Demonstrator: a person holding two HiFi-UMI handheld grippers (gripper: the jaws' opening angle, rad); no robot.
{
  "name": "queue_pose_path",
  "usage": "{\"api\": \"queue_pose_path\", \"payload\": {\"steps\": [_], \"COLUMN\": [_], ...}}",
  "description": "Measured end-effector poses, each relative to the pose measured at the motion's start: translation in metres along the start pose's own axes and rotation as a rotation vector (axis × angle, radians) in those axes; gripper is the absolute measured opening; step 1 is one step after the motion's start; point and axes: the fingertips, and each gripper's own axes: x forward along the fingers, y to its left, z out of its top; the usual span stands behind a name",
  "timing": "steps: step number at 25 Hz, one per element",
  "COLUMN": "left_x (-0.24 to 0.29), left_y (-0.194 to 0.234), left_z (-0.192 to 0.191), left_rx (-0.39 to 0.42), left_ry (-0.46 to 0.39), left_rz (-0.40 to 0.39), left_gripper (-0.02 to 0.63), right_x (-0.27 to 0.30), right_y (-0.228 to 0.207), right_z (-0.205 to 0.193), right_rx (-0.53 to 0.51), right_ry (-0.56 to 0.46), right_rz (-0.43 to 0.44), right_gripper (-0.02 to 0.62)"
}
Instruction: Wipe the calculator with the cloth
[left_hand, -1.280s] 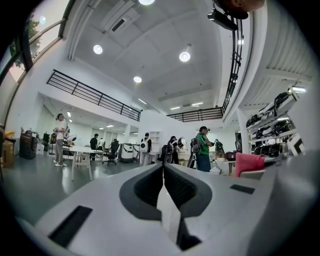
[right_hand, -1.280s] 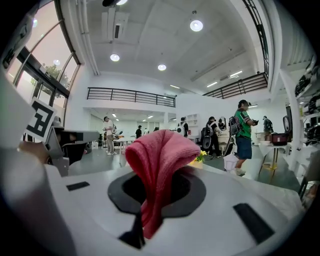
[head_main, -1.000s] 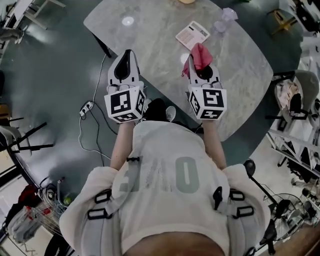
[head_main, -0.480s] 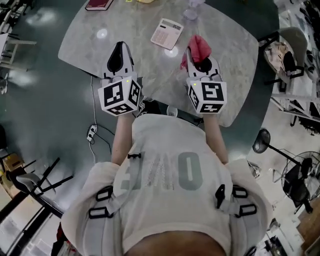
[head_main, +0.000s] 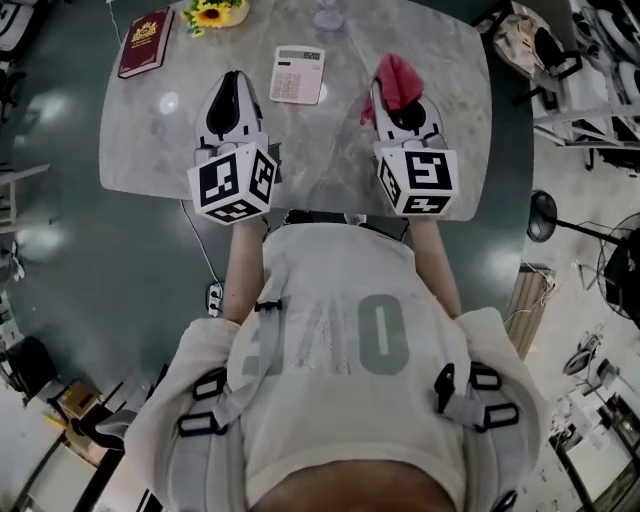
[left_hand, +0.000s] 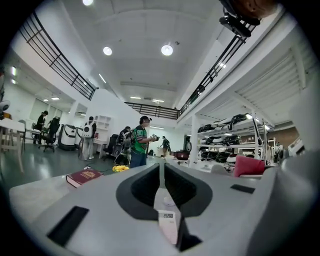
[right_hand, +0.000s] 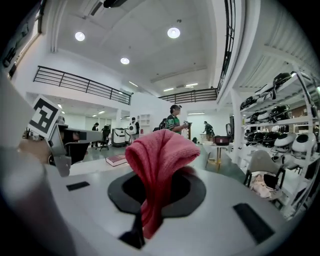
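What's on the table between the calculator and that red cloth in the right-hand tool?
Nothing. In the head view, the stretch of grey table between the calculator and the red cloth is bare.

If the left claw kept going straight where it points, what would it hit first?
Probably nothing nearby: the shut left claw points level over the table; the calculator lies below its line, the sunflower just left.
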Motion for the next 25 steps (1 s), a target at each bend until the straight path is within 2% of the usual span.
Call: {"api": "queue_pose_path", "payload": {"steps": [7,16,18,19,21,25], "left_x": [0.028,0.04,0.04,0.041,0.044,0.05], "left_y": [-0.001,0.005,0.005,0.004,0.003,0.014], "left_z": [-0.005,-0.014,-0.016,-0.018,-0.021,-0.03], "left_rx": [0.036,-0.037,-0.049,-0.052,-0.06,-0.117], "left_ry": [0.031,0.059,0.071,0.08,0.092,0.088], "left_rz": [-0.083,-0.166,-0.192,-0.213,-0.243,-0.215], "left_gripper": [0.023,0.041,0.077,0.126,0.271,0.4], "right_x": [0.006,0.009,0.009,0.009,0.011,0.01], "right_y": [-0.01,-0.003,0.001,0.003,0.006,0.01], "right_z": [0.0,-0.013,-0.016,-0.017,-0.017,-0.018], "right_rx": [0.029,0.044,0.045,0.044,0.038,0.029], "right_ry": [0.006,0.045,0.056,0.06,0.061,0.059], "right_rz": [-0.091,-0.131,-0.13,-0.128,-0.125,-0.122], "right_gripper": [0.054,0.054,0.054,0.054,0.054,0.054]}}
